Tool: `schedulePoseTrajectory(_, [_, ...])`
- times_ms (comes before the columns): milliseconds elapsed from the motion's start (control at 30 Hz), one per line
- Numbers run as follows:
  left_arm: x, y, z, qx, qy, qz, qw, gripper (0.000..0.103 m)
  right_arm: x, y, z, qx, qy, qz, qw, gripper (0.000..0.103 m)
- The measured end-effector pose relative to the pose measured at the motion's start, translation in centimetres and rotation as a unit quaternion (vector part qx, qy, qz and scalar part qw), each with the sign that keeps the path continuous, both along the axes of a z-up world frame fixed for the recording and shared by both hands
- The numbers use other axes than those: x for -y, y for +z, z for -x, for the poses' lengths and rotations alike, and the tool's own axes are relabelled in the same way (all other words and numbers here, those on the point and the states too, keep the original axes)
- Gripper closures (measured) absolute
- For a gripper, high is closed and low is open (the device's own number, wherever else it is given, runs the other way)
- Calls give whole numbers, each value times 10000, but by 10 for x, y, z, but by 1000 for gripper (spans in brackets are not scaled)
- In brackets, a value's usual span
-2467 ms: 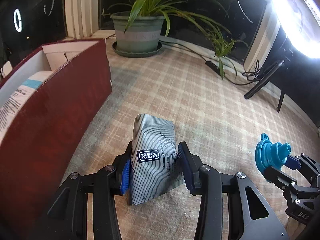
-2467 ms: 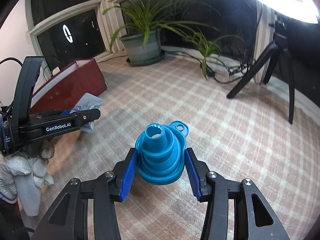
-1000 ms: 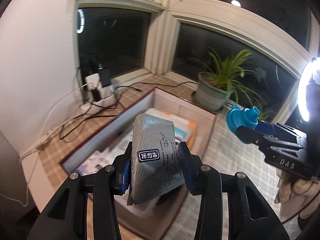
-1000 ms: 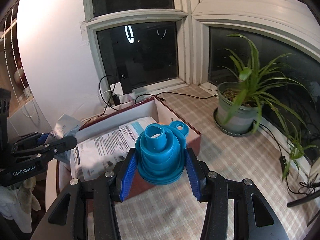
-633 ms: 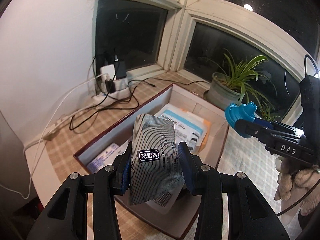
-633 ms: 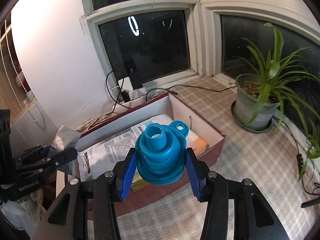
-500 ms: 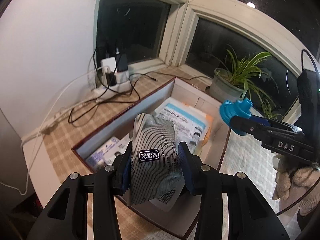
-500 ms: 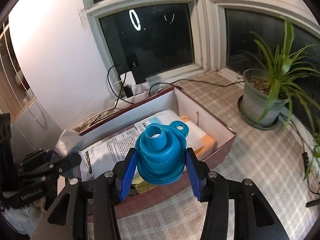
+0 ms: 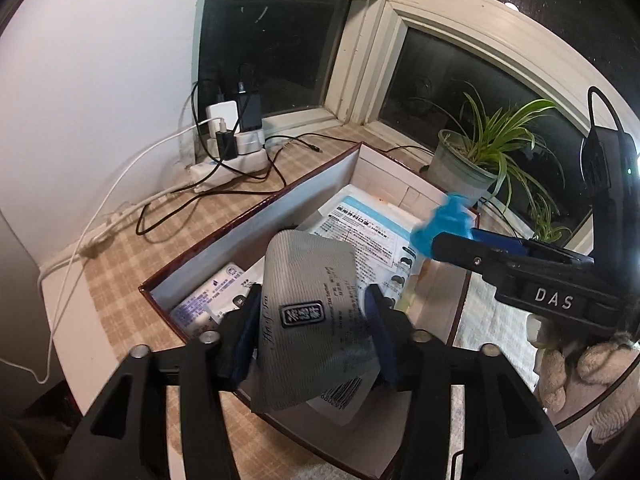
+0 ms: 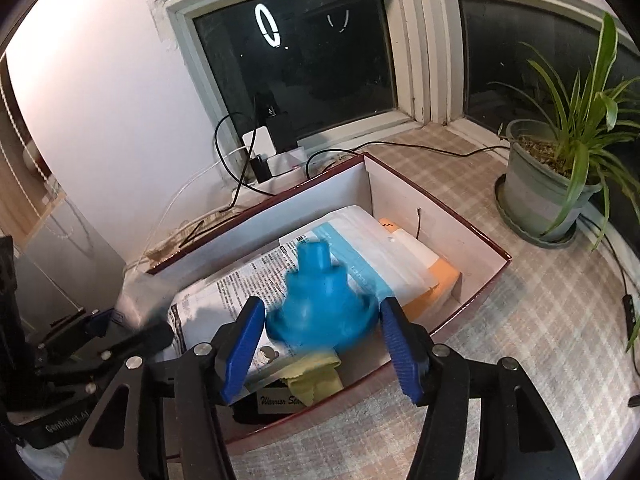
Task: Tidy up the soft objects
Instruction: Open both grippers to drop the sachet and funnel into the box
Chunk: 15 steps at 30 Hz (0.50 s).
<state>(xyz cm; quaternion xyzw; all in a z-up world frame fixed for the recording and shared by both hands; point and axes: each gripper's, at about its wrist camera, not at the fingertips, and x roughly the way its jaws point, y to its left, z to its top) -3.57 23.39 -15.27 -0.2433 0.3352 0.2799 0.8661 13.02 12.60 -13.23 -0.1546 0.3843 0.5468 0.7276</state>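
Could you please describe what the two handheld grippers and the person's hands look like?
Both the left gripper and right gripper have black skeletal frames, silver bolts and ribbed blue finger pads. White lettering reads GenRobot.AI and DAS. The right hand wears a cream knit glove.

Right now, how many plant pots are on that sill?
1: the plant pot stands right of the red box, apart from it. Others may sit outside view.

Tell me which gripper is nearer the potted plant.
Right. The right gripper is over the red box, with the potted plant off to its right past the box. The left gripper is on the right gripper's other side, away from the plant.
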Motion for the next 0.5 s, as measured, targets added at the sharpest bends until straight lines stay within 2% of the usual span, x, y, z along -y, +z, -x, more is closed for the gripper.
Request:
schedulePoseTrajectory(67, [0, -1, 0, -13, -18, 28, 10000, 40, 1, 2, -2, 3, -42, -18, 10000, 47])
schedulePoseTrajectory(100, [0, -1, -1, -25, -27, 42, 10000, 39, 2, 3, -3, 7, -56, -30, 10000, 46])
schedulePoseTrajectory(500, [2, 3, 6, 2, 33, 86, 10000, 39, 12, 14, 0, 91, -82, -103, 9999, 43])
